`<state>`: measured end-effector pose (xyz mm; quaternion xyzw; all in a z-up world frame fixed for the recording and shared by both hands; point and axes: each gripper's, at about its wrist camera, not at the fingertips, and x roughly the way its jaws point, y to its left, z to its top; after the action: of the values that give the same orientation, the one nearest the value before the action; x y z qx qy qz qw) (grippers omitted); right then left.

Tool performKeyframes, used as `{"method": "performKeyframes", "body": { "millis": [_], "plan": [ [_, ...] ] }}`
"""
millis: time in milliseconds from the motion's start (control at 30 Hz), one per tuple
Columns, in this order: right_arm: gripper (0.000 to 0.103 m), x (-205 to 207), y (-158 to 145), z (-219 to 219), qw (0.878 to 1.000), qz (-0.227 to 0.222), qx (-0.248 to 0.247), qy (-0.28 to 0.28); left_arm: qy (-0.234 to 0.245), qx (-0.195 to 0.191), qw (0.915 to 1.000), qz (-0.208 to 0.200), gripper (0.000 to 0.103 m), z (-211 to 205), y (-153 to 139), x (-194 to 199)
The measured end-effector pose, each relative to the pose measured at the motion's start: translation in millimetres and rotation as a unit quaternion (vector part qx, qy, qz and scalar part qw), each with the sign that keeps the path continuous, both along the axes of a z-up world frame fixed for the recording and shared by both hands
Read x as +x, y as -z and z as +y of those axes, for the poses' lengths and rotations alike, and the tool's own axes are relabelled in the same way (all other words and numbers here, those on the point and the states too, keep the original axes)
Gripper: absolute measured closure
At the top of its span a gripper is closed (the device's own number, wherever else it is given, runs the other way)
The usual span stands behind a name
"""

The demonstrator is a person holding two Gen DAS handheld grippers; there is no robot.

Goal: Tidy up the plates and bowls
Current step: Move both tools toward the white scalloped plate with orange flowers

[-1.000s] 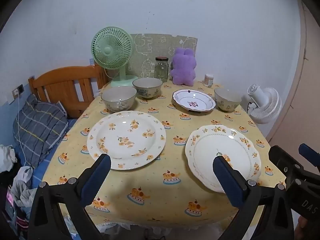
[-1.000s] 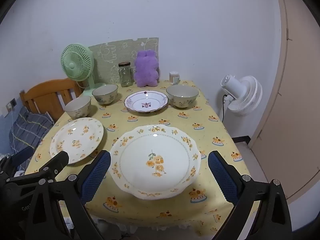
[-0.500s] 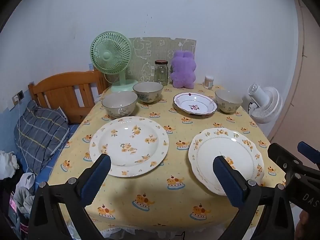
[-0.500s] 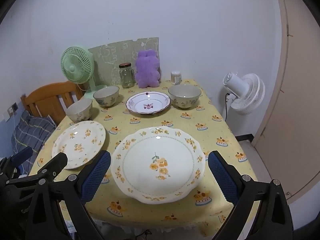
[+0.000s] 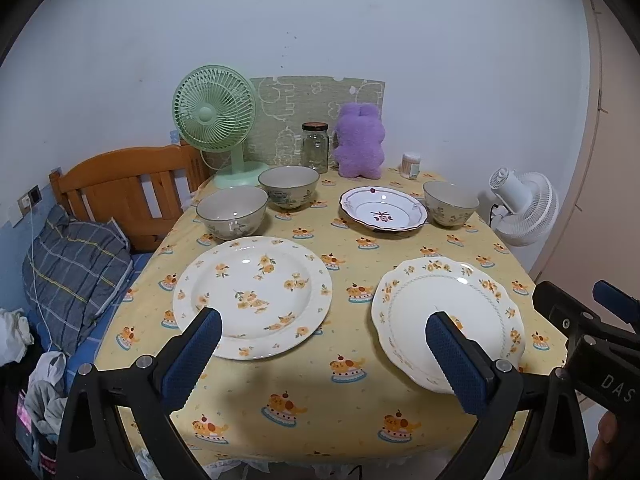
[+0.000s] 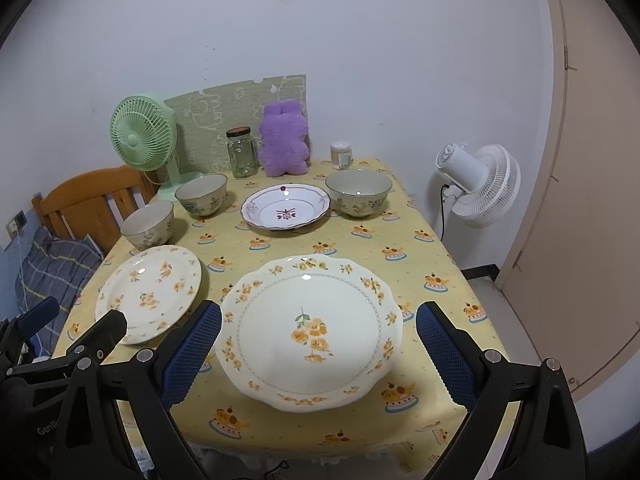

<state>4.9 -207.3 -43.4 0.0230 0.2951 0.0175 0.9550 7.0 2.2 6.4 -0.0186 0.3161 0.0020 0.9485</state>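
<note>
While hovering above near table edge, left gripper (image 5: 320,344) spread wide, empty, level, aimed between round floral plate (image 5: 253,295) and scalloped plate (image 6: 310,330). Right gripper (image 6: 318,338) likewise agape, empty, fingers straddling scalloped plate at near right. Three bowls (image 5: 232,211) (image 5: 289,186) (image 6: 358,192) and purple-rimmed plate (image 6: 285,211) toward far edge of tablecloth (image 5: 352,384).

Both grippers now stand higher and further back from the table (image 5: 304,404) than a second ago, with more of its near cloth edge in each wrist view. The left gripper (image 5: 320,354) now frames the round floral plate (image 5: 253,296) lower against the table, and the right gripper (image 6: 318,350) likewise frames the scalloped plate (image 6: 309,330).
</note>
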Motion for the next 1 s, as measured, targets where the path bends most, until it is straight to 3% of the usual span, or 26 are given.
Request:
{"method": "performKeyframes", "body": {
  "millis": [1000],
  "plan": [
    [0.004, -3.0, -5.3, 4.9, 1.0, 0.005, -0.011, 0.004, 0.005, 0.001, 1.0, -0.003, 0.0, 5.9, -0.4, -5.8]
  ]
}}
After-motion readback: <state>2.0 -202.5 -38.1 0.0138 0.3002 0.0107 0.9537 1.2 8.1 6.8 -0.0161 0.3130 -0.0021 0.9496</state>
